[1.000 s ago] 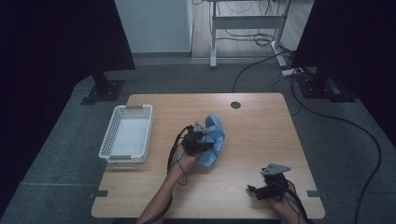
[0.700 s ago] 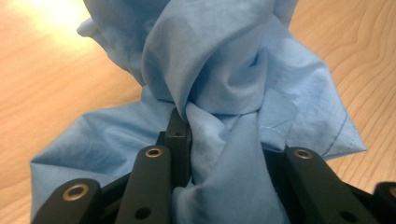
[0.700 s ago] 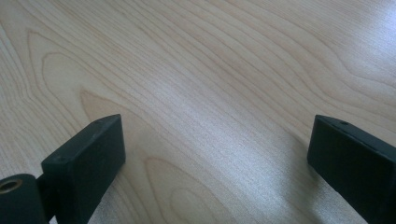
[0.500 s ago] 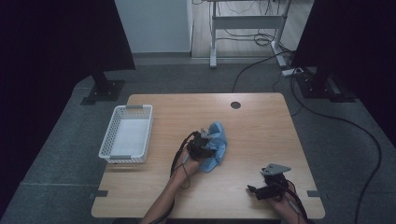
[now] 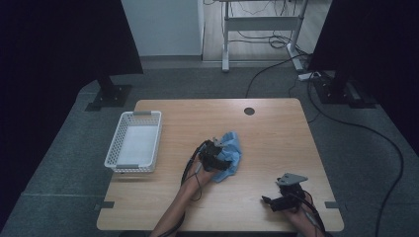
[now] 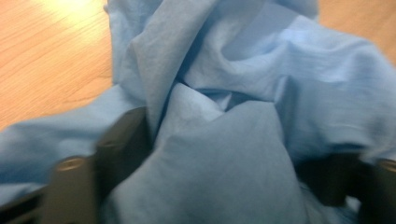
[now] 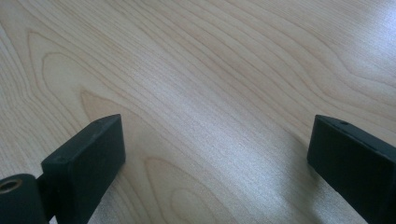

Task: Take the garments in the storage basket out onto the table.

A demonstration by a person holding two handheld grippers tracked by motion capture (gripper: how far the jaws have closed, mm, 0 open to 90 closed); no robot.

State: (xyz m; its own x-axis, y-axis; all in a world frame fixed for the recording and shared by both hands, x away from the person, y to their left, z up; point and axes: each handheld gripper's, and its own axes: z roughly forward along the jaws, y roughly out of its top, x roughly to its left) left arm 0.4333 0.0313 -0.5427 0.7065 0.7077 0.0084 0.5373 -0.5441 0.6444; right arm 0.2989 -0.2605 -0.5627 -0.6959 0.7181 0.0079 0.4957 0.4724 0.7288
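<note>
A crumpled light-blue cloth [image 5: 232, 148] lies on the wooden table [image 5: 276, 128] near its middle. My left gripper [image 5: 217, 159] sits low against the cloth's near-left side. In the left gripper view the cloth [image 6: 243, 93] bulges up between the two black jaws of the left gripper [image 6: 233, 158]. The jaws have just been opening and now stand wide, with loose folds between them. My right gripper [image 5: 269, 201] rests near the table's front right edge. In the right gripper view the right gripper [image 7: 217, 140] is open over bare wood.
A white mesh basket [image 5: 114, 145] stands at the table's left side. A round cable hole [image 5: 249, 111] is at the table's far edge. Cables and a desk frame lie on the floor beyond.
My left gripper has sunk toward the table with the cloth, which now lies in a lower bunch. The right gripper has kept still.
</note>
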